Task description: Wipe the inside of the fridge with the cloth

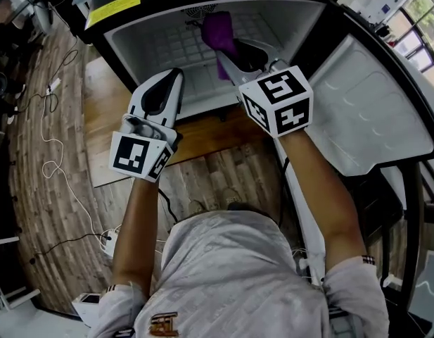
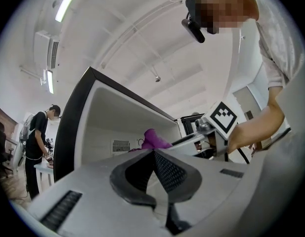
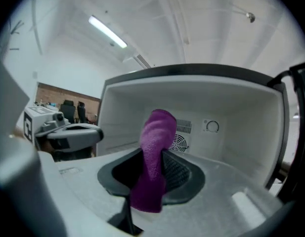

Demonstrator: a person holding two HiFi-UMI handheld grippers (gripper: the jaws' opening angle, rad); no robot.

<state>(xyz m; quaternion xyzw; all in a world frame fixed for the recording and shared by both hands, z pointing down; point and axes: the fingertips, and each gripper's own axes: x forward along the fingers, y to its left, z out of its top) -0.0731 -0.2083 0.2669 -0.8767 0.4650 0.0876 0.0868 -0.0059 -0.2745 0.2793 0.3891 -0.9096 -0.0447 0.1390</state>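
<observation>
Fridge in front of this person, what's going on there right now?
A person is at the open fridge with a gripper in each hand. The right gripper is shut on a purple cloth and reaches into the white compartment; whether the cloth touches a wall can't be told. The left gripper is shut with nothing in it, held at the fridge's front edge. The door is swung open to the person's right.
</observation>
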